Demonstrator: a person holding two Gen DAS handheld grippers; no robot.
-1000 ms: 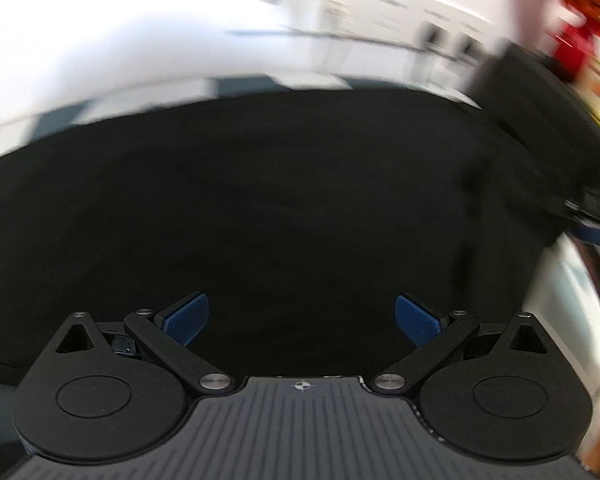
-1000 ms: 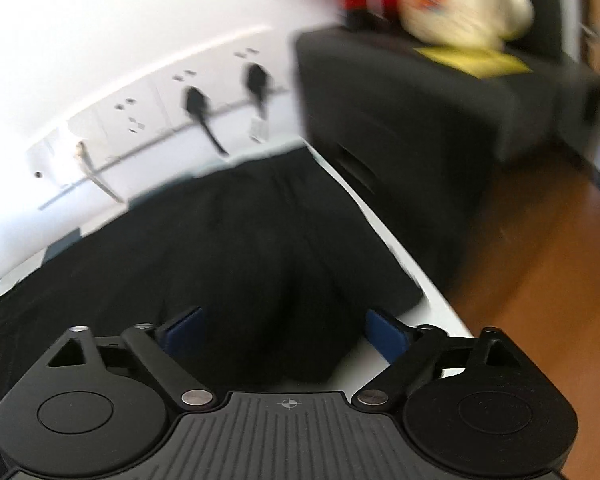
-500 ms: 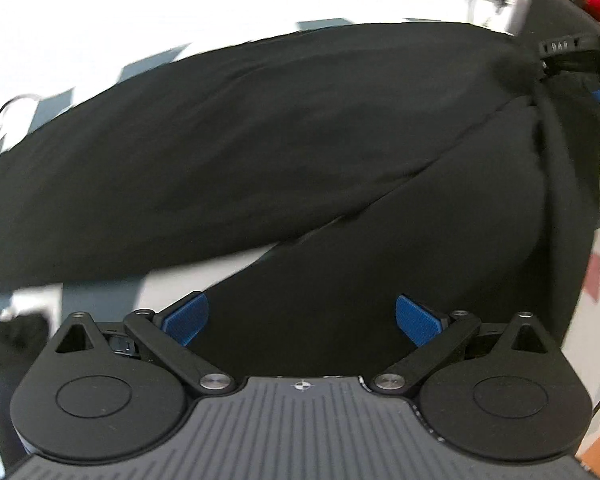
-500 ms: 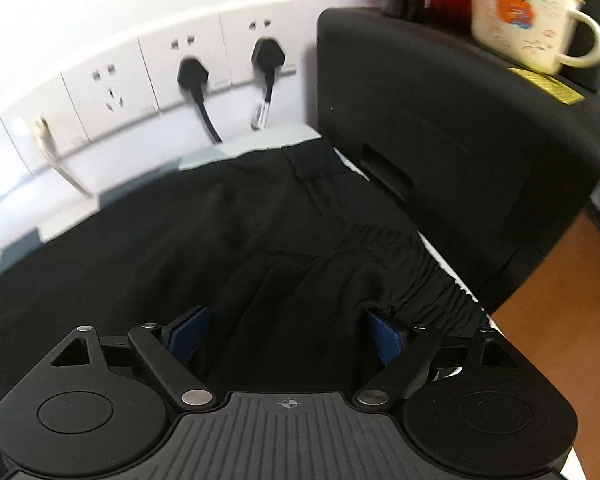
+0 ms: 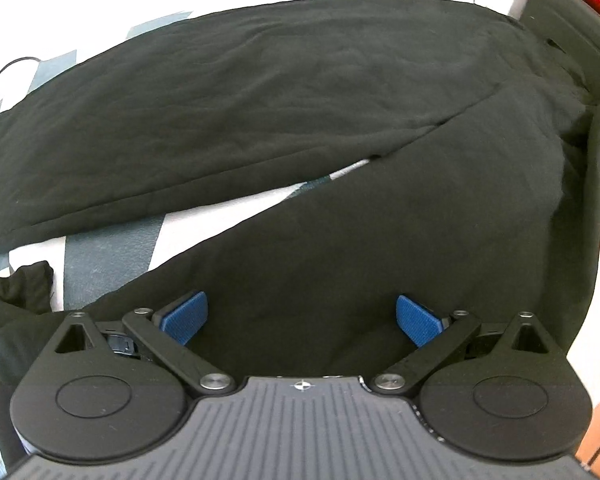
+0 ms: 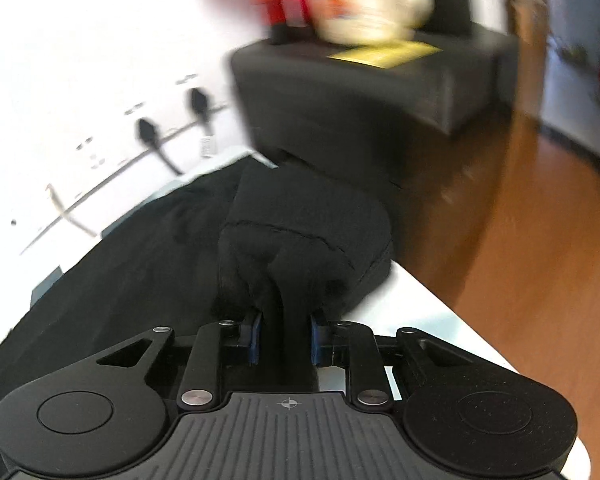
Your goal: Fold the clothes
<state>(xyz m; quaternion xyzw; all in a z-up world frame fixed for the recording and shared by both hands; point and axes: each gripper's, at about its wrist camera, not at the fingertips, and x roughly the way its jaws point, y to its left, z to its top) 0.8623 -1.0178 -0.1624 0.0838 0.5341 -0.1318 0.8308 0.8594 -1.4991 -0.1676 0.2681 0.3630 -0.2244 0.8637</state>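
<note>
Trousers lie spread on the table, legs splayed in a V for folding. The left claw hovers wide apart over the near leg. The right claw has just been closing and clamps bunched waistband cloth. Motion blur hides the right view's background.

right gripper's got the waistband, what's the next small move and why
Probably close the left gripper on the near leg of the black trousers. Its jaws stand wide open just above that cloth, holding nothing, while the right gripper has just closed its jaws and pinches a bunch of the waist end. A second hold lets both lift the trousers together for a fold.
</note>
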